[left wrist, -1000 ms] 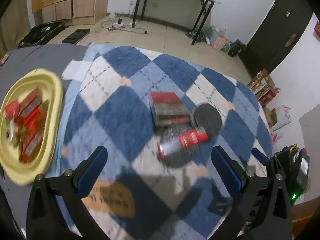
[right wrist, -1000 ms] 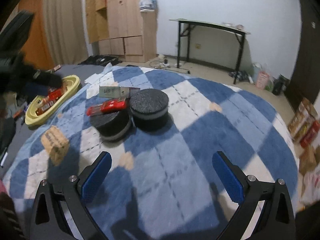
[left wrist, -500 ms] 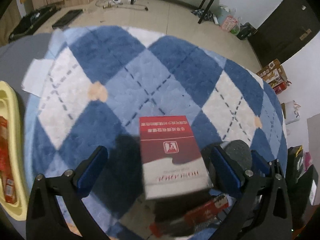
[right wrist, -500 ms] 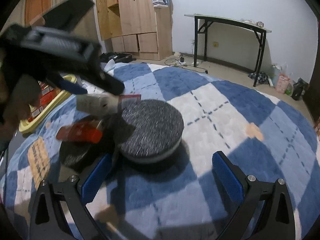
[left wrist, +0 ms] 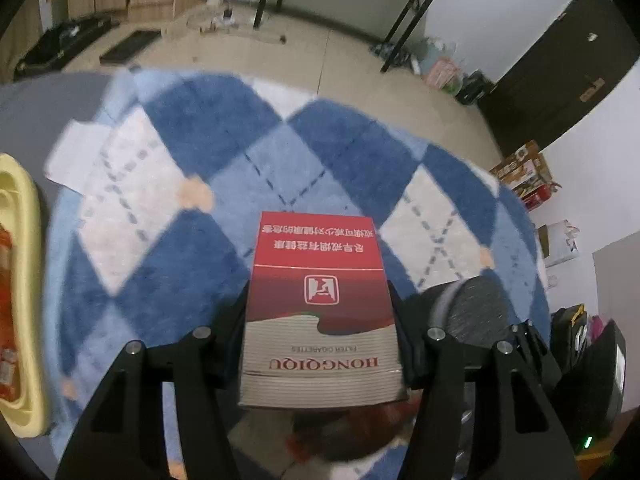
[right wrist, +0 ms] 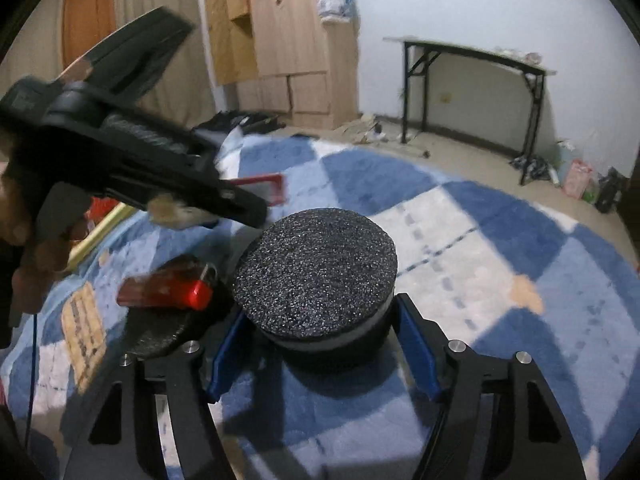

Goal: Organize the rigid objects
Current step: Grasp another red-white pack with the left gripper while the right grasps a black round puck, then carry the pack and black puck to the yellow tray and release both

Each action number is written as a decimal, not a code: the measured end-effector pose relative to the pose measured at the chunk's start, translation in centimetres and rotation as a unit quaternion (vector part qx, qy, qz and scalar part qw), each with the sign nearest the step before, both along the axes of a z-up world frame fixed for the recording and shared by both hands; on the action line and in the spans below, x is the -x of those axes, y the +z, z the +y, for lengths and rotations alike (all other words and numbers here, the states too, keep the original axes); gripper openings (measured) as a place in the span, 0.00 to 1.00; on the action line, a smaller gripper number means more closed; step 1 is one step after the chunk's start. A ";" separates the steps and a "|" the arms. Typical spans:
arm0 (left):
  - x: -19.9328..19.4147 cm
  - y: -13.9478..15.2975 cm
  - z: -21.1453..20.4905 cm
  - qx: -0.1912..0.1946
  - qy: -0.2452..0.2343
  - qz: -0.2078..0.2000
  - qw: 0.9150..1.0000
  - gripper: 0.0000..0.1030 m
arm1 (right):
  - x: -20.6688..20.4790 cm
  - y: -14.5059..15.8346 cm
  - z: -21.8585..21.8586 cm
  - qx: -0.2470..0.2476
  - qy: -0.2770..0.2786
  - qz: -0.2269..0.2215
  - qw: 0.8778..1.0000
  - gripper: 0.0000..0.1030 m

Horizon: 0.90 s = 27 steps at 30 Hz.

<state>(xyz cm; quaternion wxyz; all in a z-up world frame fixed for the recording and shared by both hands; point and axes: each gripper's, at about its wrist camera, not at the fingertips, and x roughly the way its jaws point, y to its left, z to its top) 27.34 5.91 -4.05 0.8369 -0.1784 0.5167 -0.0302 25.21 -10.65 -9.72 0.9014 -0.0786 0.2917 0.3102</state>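
Both tilted down | left gripper point(left wrist: 320, 320) clamps cigarette pack point(left wrist: 320, 312) | right gripper point(right wrist: 320, 344) clamps black puck point(right wrist: 316, 276)

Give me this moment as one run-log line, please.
left gripper: jaws just closed on cigarette pack | right gripper: jaws just closed on black round puck | both on blue checked rug

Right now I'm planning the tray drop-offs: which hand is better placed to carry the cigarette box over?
Left: the left gripper is clamped on the cigarette box; the right gripper grips the black disc.
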 end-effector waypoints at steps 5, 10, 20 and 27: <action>4.9 4.5 1.5 -0.004 0.005 -0.032 0.999 0.58 | 3.3 3.4 -3.8 -0.015 -0.039 -0.008 0.999 0.67; 11.2 8.3 1.2 -0.034 0.002 -0.072 0.997 0.58 | 9.7 8.1 -7.6 -0.041 -0.071 -0.027 0.996 0.67; 22.5 11.3 0.1 -0.068 0.014 -0.142 0.987 0.58 | 23.2 12.2 -11.6 -0.079 -0.114 -0.056 0.989 0.67; 26.6 8.1 -0.4 -0.099 0.027 -0.158 0.982 0.58 | 26.9 7.3 -11.7 -0.097 -0.157 -0.015 0.983 0.67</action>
